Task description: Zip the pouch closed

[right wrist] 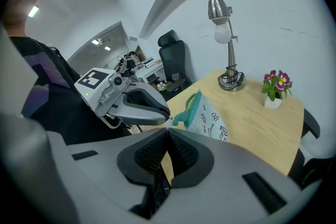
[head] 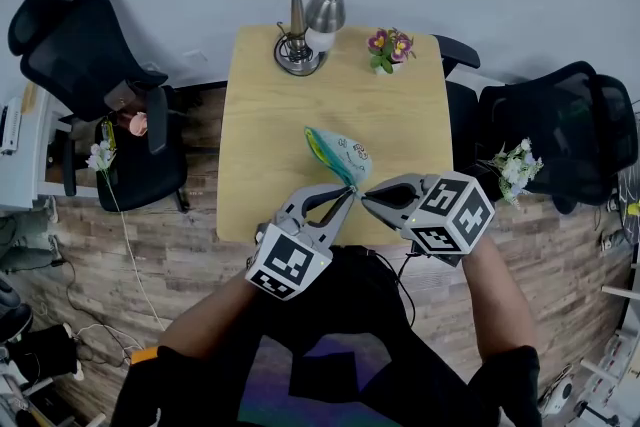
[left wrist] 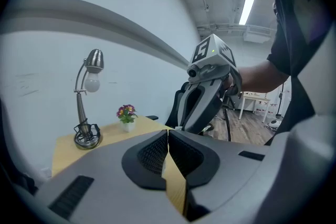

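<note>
Since left claw (head: 350,192) and right claw (head: 366,202) both nip shut on the near end of the pouch (head: 338,153), its zip runs away toward the table's (head: 270,115) far edge

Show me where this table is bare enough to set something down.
Bare: the table's left side, between the lamp and the left tool, left of the pouch; also the right strip between the flowers and the right tool. Crowded: the near edge, where both tools meet the pouch.

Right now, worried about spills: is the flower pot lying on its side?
No, the flower pot stands upright on the table beside the lamp.
</note>
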Available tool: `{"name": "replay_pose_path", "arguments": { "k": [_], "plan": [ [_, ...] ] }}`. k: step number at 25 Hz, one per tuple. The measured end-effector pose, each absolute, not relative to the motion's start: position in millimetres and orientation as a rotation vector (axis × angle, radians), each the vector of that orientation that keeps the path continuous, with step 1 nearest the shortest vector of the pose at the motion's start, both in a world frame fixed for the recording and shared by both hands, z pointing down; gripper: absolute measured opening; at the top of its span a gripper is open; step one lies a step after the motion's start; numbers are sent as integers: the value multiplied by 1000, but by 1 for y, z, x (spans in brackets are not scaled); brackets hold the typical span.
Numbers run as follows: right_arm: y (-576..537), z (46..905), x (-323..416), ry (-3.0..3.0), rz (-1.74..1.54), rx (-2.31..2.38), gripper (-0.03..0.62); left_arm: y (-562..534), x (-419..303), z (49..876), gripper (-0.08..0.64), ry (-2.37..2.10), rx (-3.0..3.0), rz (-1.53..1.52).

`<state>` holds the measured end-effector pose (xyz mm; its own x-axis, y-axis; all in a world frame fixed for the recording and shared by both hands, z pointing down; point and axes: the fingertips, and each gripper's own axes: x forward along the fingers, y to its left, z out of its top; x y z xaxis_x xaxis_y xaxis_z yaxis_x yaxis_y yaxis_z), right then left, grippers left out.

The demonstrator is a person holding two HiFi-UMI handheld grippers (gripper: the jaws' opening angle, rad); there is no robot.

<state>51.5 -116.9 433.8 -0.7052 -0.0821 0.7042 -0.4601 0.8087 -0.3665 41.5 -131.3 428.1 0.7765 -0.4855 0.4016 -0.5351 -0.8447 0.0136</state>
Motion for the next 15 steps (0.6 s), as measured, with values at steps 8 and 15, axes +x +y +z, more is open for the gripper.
{"name": "replay_pose_path", "arguments": {
  "k": [8, 15],
  "plan": [
    [-118, 434, 55, -2277, 705, 418, 17, -134, 39, 429, 9, -808, 2845, 615],
    [-116, 430, 58, -2284, 688, 433, 17, -140, 34, 430, 9, -833, 2838, 646]
  ]
}}
